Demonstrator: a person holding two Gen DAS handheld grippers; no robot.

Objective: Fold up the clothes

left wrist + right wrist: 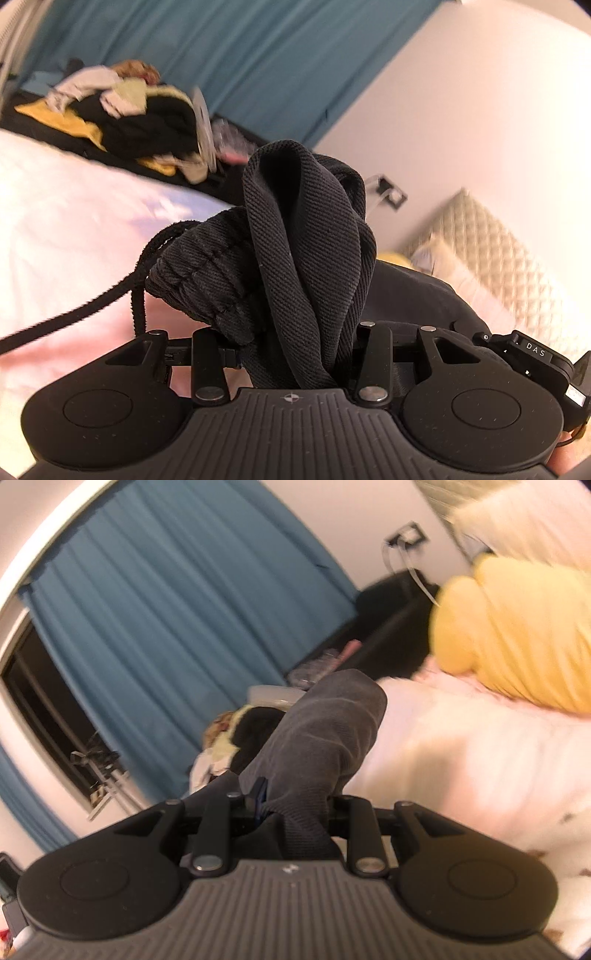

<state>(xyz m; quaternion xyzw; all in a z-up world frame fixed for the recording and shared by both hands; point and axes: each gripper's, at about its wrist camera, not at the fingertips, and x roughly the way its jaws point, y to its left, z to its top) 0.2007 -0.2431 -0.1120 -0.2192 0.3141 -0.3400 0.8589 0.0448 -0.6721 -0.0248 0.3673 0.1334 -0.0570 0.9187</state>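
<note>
**Dark garment pinched in both grippers above the bed**

Nearest to the camera, in the lower centre of the left wrist view, the left gripper (pixel 291 354) is seen with its jaws pressed together on a bunched fold of the dark grey ribbed-knit garment (pixel 306 236). A thin black drawstring cord (pixel 74 314) hangs from the gathered hem toward the lower left of that frame. In the right wrist view, the right gripper (pixel 295 823) is likewise closed on a fold of the same dark cloth (pixel 325 738) at the lower centre. The garment is therefore held up between both tools, above the white and pale pink bed cover (pixel 74 221).

The cloth is judged to be soft, light and limp, not slippery; it will sag wherever it is not supported. Hems or corners are the better places for holding, since a thick bunch hides the edges.

Open room is offered by the bed cover. A pile of mixed black, white and yellow clothes (pixel 125 114) lies at the upper left, and a round yellow plush cushion (pixel 517 627) at the upper right, so these sides are better avoided.
</note>
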